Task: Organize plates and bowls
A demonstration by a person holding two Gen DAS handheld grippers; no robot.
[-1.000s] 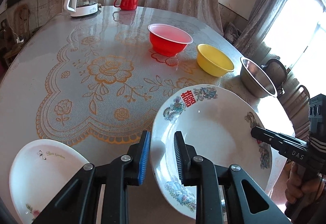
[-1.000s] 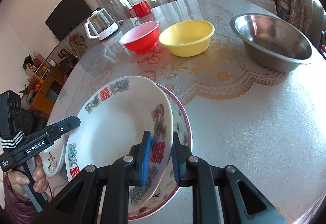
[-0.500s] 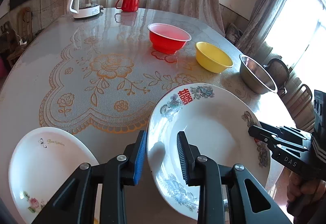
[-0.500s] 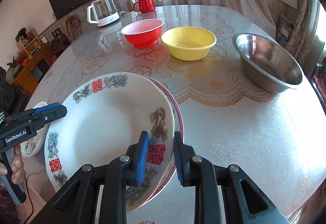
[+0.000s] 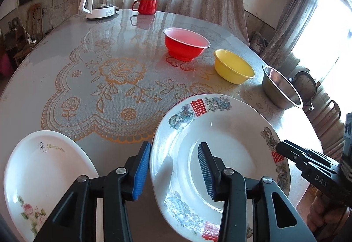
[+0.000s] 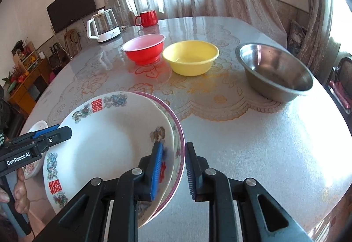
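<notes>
A white dragon-pattern plate with red characters lies on a pink-rimmed plate at the table's near edge. My left gripper is open, its fingers astride the top plate's left rim. My right gripper is open, its fingers astride the right rims of both plates. A white rose plate lies to the left. A red bowl, a yellow bowl and a steel bowl stand in a row farther back.
A glass kettle and a red mug stand at the far edge of the round table. Chairs stand beyond the table on the right.
Both grippers have opened and let go of the dragon plate, which has come down level onto the pink-rimmed plate.
</notes>
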